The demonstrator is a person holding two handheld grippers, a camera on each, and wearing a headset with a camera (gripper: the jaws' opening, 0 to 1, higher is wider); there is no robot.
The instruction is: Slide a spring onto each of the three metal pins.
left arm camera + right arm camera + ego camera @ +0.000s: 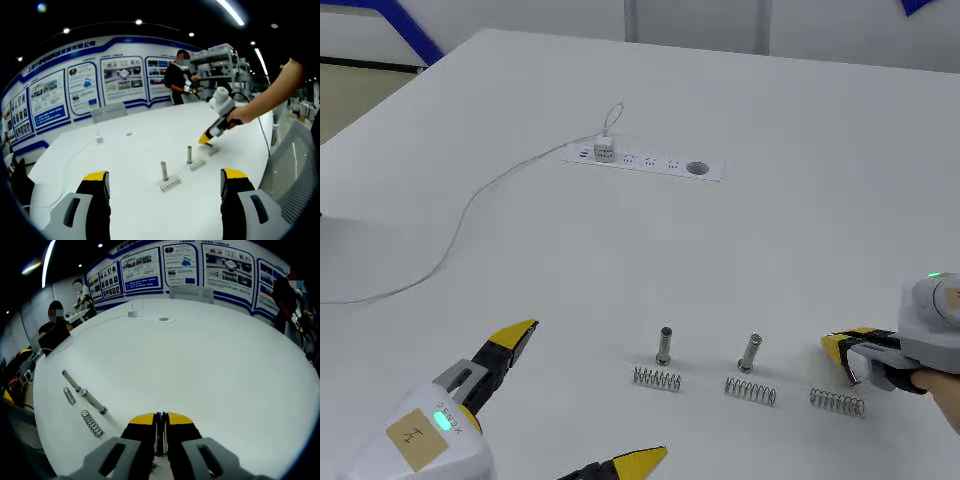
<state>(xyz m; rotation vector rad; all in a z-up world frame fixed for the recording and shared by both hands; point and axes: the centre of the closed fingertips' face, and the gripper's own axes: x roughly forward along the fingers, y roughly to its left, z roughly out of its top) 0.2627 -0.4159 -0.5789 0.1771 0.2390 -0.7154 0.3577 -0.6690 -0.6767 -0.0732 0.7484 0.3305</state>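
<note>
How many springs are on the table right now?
3. One spring lies by the left pin, one by the middle pin, one near the right gripper, shut on the third pin. None looks hidden.

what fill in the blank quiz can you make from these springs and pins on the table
1. ____ springs lie flat on the table.
2. ____ pins stand free of both grippers, none wearing a spring.
3. The right gripper is shut on a metal ____.
4. The left gripper has its jaws ____.
Missing words: three; two; pin; open.
</note>
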